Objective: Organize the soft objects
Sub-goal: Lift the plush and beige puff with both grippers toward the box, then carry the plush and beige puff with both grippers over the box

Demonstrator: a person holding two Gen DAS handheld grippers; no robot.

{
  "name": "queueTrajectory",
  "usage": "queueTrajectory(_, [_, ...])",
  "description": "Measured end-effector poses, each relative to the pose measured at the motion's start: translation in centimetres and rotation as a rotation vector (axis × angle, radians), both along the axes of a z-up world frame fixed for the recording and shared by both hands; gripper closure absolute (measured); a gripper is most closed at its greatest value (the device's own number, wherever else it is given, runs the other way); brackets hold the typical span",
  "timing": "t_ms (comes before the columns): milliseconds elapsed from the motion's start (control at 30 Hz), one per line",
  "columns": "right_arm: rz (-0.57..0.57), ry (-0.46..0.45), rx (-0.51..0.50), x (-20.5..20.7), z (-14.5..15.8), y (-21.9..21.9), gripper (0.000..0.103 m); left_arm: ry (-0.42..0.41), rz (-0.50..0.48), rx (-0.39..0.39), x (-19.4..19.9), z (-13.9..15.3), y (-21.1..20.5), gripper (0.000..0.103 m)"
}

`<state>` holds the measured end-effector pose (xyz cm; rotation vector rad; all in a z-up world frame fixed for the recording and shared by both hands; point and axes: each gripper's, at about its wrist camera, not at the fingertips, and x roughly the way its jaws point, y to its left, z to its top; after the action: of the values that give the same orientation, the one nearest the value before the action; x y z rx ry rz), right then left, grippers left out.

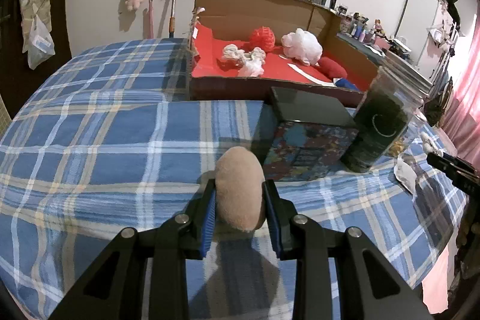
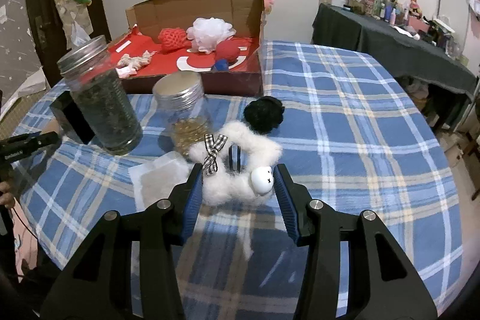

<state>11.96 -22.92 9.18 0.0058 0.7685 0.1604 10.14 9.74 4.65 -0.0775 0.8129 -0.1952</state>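
Observation:
My left gripper (image 1: 239,194) is shut on a beige plush oval (image 1: 239,194), held just above the blue plaid blanket (image 1: 105,140). My right gripper (image 2: 237,179) is open around a fluffy white scrunchie (image 2: 237,167) with a checked bow and a small white bunny face, lying on the blanket; the pads stand beside it with a gap on the right. A black pom-pom (image 2: 264,114) lies just behind it. The cardboard box (image 1: 255,5) with a red floor holds a red yarn ball (image 1: 263,38), white puffs and other soft items; it also shows in the right wrist view (image 2: 195,2).
A dark tin box (image 1: 306,134) and a tall jar of dark material (image 1: 381,125) stand near the box front. A second jar with gold pieces (image 2: 186,110) and a white paper (image 2: 156,173) lie left of the scrunchie. A cluttered dark table (image 2: 390,38) stands right.

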Motion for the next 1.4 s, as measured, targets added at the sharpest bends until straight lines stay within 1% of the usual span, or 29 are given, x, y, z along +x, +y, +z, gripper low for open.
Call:
queueTrajectory(100, [0.007, 0.003, -0.031, 0.7, 0.1, 0.0, 0.058, 0.007, 0.002, 0.013, 0.5, 0.0, 0.5, 0.071])
queueTrajectory(300, [0.032, 0.0, -0.105, 2.3, 0.5, 0.3, 0.058, 0.006, -0.037, 0.044, 2.3, 0.2, 1.2, 0.071])
queueTrajectory(433, [0.037, 0.005, -0.121, 3.4, 0.8, 0.0, 0.058, 0.0, -0.065, 0.075, 3.7, 0.3, 1.4, 0.071])
queueTrajectory(700, [0.09, 0.009, -0.19, 5.3, 1.1, 0.3, 0.058, 0.0, -0.162, 0.067, 5.9, 0.6, 1.7, 0.071])
queueTrajectory(900, [0.119, 0.007, -0.203, 6.3, 1.3, 0.5, 0.058, -0.011, -0.229, 0.077, 7.0, 1.2, 1.5, 0.071])
queueTrajectory(1067, [0.149, 0.001, -0.219, 6.8, 1.4, 1.0, 0.058, -0.012, -0.253, 0.079, 8.0, 1.5, 1.6, 0.071])
queueTrajectory(1167, [0.157, 0.006, -0.19, 7.3, 1.5, 0.7, 0.058, -0.014, -0.258, 0.082, 8.5, 1.8, 1.6, 0.071])
queueTrajectory(1400, [0.205, -0.036, -0.209, 7.6, 2.6, 1.1, 0.058, -0.027, -0.282, 0.086, 9.1, 2.6, 1.5, 0.071])
